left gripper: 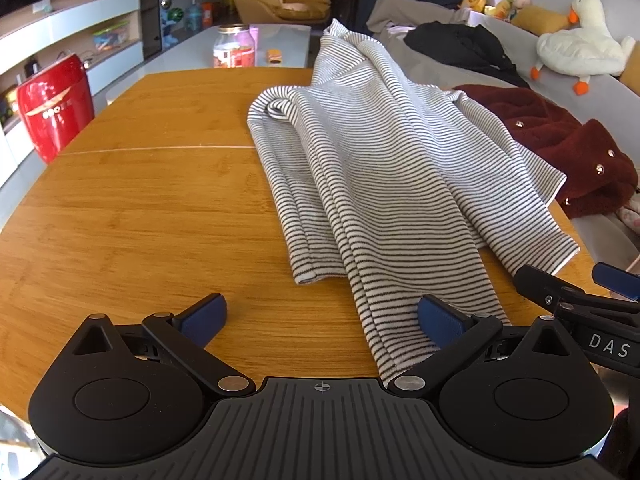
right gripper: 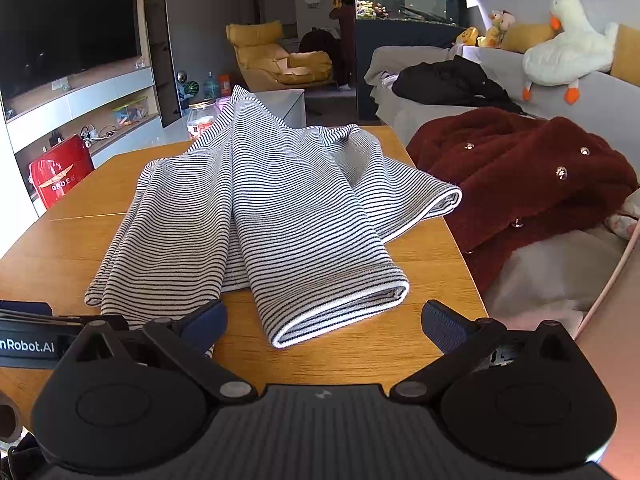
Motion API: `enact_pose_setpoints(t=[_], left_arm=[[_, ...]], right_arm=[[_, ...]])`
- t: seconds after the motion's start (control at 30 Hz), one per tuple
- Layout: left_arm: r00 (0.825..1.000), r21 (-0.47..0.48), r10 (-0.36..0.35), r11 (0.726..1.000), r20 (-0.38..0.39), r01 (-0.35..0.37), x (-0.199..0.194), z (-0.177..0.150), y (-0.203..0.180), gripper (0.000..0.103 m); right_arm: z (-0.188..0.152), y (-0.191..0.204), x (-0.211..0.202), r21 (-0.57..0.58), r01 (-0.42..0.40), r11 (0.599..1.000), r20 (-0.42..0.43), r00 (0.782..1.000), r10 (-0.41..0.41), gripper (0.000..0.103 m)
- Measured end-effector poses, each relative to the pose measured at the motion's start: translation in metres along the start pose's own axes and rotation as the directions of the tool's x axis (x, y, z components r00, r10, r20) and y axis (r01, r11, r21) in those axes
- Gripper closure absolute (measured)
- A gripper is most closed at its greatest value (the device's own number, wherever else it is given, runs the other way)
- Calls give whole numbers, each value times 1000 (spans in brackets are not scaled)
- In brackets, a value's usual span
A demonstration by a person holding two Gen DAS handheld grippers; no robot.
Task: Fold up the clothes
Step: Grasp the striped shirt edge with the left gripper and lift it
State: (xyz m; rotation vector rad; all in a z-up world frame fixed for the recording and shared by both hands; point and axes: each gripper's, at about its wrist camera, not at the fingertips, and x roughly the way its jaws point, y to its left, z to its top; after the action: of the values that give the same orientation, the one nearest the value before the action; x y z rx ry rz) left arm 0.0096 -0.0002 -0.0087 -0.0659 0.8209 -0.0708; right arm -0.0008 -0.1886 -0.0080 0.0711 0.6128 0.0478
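Note:
A black-and-white striped garment lies partly folded lengthwise on the wooden table; it also shows in the right wrist view. My left gripper is open at the near table edge, with the garment's near end lying between its fingers against the right pad. My right gripper is open just in front of the garment's folded near hem, holding nothing. The right gripper also shows in the left wrist view.
A dark red fuzzy coat lies on the grey sofa right of the table. A red appliance stands left of the table. A jar sits on a low table beyond. A white plush goose rests on the sofa back.

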Motion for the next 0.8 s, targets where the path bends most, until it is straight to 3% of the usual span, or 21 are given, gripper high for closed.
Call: enact_pose_setpoints(t=[0.2,0.4,0.5,0.67,0.8], left_arm=[[997,23,-50,999,59,49,-2,34,6,0],[989,50,-105,994,107,101,13,88,8,0],[980,34,-173,985,95,170,32,112,9,0],[965,55,-246,969,90,242,60,139,6,0],[966,38,-253,967,55,251,77,148,11,0]], right_arm=[[32,-16,8,33,-38,999,17,999,38,0],[86,-46,42,227,-226,947,57,974,219,0],[112,-53,65,270,-297,916,91,955,282,0],[130,-58,131,334,-281,900,44,958,283,0],[125,-56,169,352,-296,888,12,950,312,0]])
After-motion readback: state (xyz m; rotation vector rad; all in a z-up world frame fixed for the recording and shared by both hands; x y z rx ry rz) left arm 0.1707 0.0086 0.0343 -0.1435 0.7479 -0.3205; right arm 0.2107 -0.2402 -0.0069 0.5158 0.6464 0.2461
